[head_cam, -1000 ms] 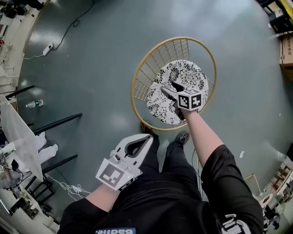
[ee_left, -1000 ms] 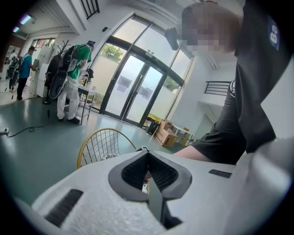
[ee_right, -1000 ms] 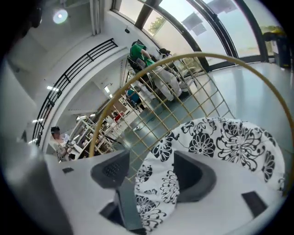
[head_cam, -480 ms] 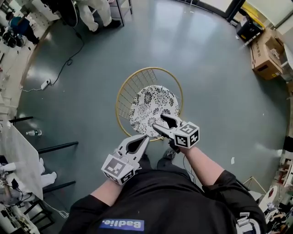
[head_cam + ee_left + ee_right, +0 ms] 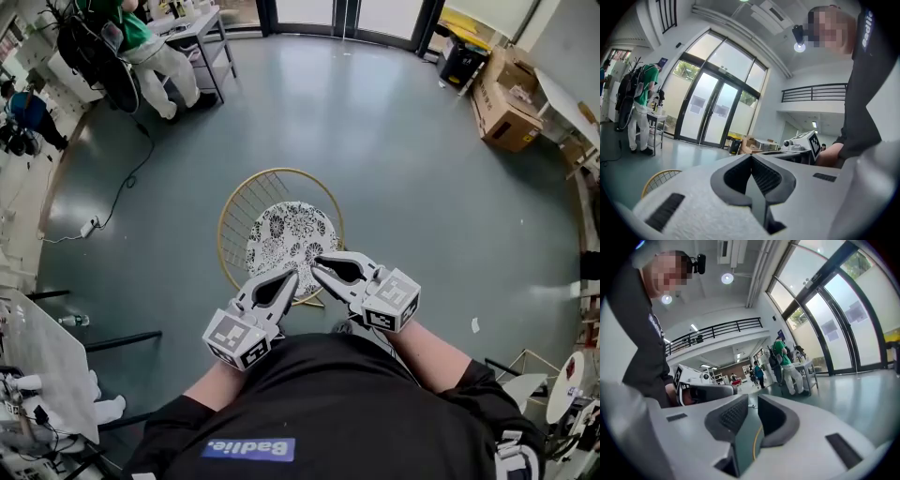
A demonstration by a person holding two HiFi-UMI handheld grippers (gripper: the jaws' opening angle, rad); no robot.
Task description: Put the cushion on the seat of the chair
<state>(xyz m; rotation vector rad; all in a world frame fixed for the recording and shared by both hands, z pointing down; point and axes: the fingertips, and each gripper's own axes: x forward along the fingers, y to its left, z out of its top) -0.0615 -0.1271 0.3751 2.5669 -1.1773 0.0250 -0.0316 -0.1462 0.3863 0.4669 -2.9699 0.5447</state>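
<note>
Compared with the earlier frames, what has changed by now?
The right gripper has pulled up off the cushion to the person's waist, and its empty jaws have just been closing to a narrow gap. The left gripper rose slightly and remains shut. The cushion stays flat on the chair seat.

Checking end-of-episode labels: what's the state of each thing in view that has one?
cushion: lying on the chair seat, not held.
chair: upright on the floor, seat covered by the cushion.
left gripper: jaws shut, empty.
right gripper: jaws have just been closing, narrow gap left, nothing between them.
glass doors: closed.
</note>
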